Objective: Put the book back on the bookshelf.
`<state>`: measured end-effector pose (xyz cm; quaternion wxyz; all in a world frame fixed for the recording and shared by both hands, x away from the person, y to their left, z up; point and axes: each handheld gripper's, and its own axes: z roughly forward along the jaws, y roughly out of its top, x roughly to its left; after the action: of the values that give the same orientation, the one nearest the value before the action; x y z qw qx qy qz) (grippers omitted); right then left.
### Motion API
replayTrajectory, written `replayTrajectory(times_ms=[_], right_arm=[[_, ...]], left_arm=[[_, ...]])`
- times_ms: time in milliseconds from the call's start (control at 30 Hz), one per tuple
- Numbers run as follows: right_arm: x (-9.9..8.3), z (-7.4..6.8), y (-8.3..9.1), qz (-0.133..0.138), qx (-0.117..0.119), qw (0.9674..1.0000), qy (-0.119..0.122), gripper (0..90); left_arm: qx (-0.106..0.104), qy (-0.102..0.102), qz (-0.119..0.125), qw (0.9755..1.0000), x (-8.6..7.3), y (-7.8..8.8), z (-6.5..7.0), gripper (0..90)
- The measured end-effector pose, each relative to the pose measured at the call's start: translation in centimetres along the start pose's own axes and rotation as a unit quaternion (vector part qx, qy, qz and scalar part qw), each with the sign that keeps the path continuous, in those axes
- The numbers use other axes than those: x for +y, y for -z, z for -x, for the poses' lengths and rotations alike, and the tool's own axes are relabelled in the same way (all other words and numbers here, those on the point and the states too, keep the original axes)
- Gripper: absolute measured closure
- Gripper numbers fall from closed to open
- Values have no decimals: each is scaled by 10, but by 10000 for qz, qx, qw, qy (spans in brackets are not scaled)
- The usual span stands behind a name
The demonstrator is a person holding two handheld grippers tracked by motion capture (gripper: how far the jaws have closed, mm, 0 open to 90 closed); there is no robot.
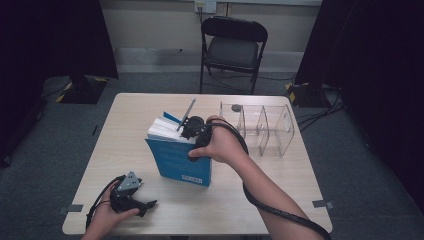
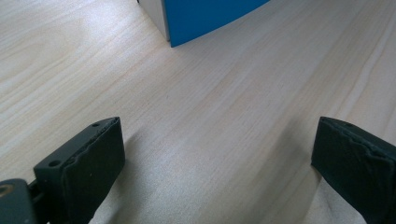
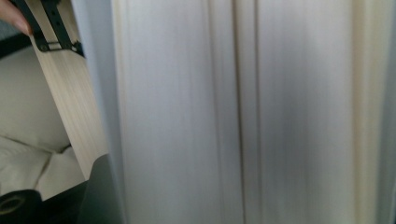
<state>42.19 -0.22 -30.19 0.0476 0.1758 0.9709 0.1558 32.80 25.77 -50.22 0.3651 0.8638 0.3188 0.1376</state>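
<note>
Book: blue book (image 1: 180, 160) stood upright mid-bench (image 1: 280, 185), seen from the high view.
Right tongs (image 1: 192, 129): at its top; its own camera got blurry pages (image 3: 233, 116), grip unclear.
Left tongs (image 2: 215, 154): spread wide, nothing between.

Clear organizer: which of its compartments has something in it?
The far-left compartment of the clear organizer, nearest the blue book: a small dark round thing sits at its back. The other compartments look empty.

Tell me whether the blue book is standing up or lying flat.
Standing up: the blue book rests on its bottom edge on the table, page edges on top, cover facing the camera.
</note>
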Motion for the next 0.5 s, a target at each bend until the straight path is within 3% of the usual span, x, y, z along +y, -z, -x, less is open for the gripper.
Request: replayTrajectory(times_ms=[100, 167, 267, 500], right_arm=[[7, -3, 0, 105, 65, 9999, 82, 438], [10, -5, -4, -34, 25, 9999, 144, 494], [8, -3, -4, 106, 90, 9998, 158, 568], [7, -5, -4, 178, -7, 9998, 73, 600]], left_arm=[[-1, 8, -1, 10000, 0, 0, 0, 21], [-4, 21, 3, 10000, 0, 0, 0, 21], [-6, 23, 2, 10000, 0, 0, 0, 21], [-17, 53, 5, 10000, 0, 0, 1, 21]])
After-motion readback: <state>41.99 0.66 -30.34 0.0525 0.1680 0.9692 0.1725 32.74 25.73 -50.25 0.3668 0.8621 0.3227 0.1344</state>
